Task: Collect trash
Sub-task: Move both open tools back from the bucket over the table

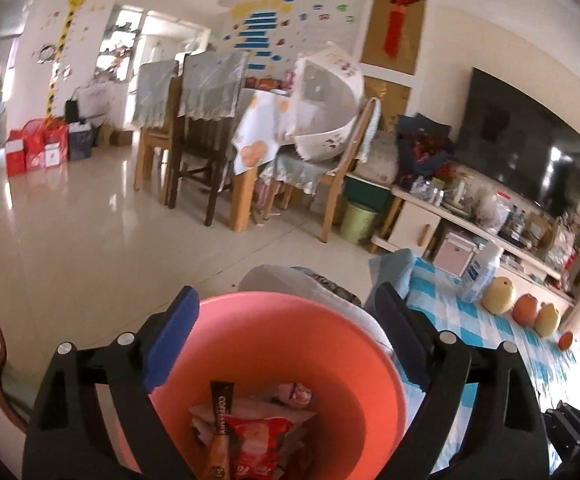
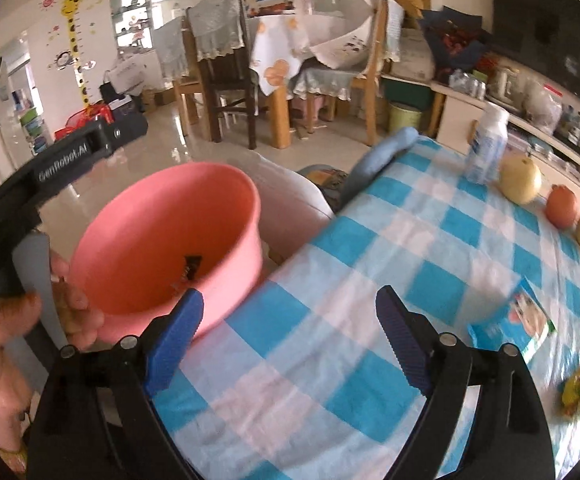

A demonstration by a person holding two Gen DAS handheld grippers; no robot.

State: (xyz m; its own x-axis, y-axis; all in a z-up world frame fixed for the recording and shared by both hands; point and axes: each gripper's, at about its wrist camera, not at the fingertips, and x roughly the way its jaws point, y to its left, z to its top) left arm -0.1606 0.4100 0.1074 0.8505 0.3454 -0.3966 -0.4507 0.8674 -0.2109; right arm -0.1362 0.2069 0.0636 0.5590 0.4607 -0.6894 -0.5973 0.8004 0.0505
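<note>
A pink plastic bin (image 1: 274, 344) sits between the fingers of my left gripper (image 1: 286, 340), off the table's left edge. It holds wrappers, among them a red packet (image 1: 256, 440) and a coffee stick (image 1: 220, 420). The jaws stand wide at the bin's sides; I cannot tell whether they press on it. In the right wrist view the bin (image 2: 170, 240) hangs beside the checked tablecloth (image 2: 330, 272). My right gripper (image 2: 290, 340) is open and empty above the cloth. A blue-white wrapper (image 2: 514, 328) and a yellow-red wrapper (image 2: 578, 388) lie on the cloth to the right.
A white bottle (image 2: 486, 144), two pears (image 2: 522, 180) and an orange fruit (image 2: 561, 206) stand along the table's far edge. A white bag (image 2: 290, 200) and a blue cloth (image 2: 382, 152) lie beyond the bin. Dining chairs, a green bucket (image 2: 404, 118) and a TV cabinet stand behind.
</note>
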